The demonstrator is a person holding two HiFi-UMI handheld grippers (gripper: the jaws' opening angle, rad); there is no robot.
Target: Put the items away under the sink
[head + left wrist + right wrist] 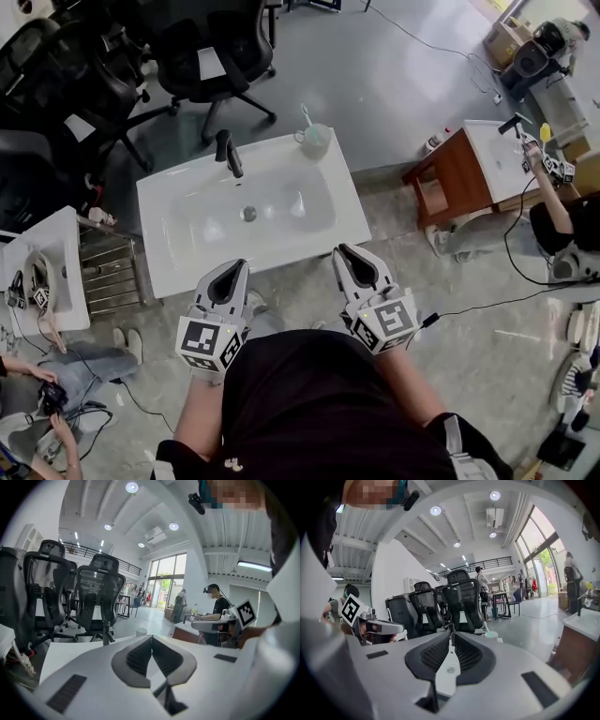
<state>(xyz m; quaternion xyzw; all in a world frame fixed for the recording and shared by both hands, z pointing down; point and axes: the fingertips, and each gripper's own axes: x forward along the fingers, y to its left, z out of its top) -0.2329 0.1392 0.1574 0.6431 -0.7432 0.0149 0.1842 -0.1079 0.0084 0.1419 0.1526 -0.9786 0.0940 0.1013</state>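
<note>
Left tongs (241, 266) and right tongs (344, 250) are both closed and empty, at the front edge of the white sink worktop (178, 202). One pale green cup (317, 142) with one toothbrush (306, 114) stands at its far right corner. One black tap (228, 154). Grey floor (394, 75), at least two black office chairs (211, 47) beyond.

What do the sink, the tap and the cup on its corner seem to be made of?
The sink: glossy white with soft glints, probably ceramic. The tap: matte black, likely coated metal. The cup: pale green, dull; plastic or ceramic, can't tell.
</note>
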